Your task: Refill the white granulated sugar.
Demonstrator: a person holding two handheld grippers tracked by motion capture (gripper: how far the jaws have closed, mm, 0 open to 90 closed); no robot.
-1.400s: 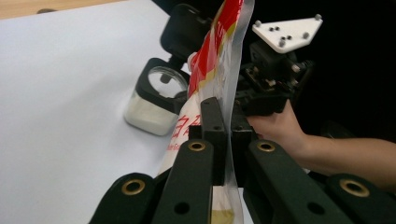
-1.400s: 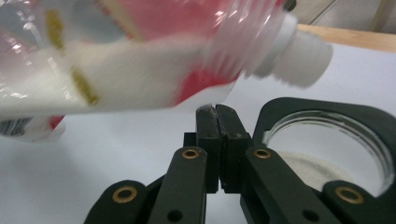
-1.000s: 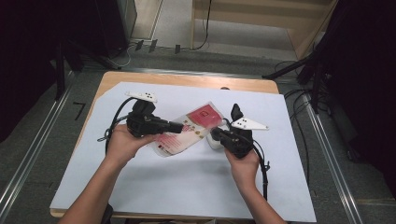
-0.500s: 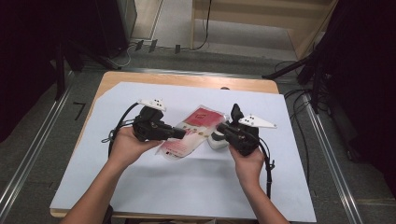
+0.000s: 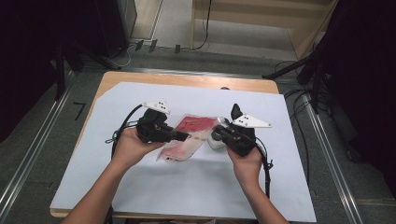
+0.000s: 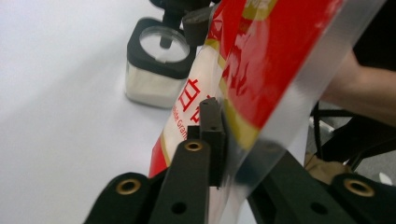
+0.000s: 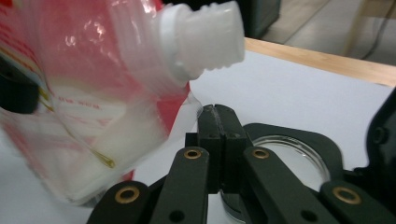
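Now holding the red pouch (image 5: 189,135) above the table, left gripper (image 6: 219,140) clamped on its edge, right gripper (image 7: 217,140) pinching the corner below the open spout (image 7: 205,37). Better to tilt slowly, aiming over the square jar (image 6: 156,65) just beneath.

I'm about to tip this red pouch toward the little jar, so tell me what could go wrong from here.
1. The red pouch has an uncapped white spout pointing out over the bare sheet, beside the glass jar; its white grains could spill on the table.
2. The right tool seems to pinch only a thin film corner, which may slip or tear.
3. The left tool clamps the pouch's slick edge, so the pouch could twist.
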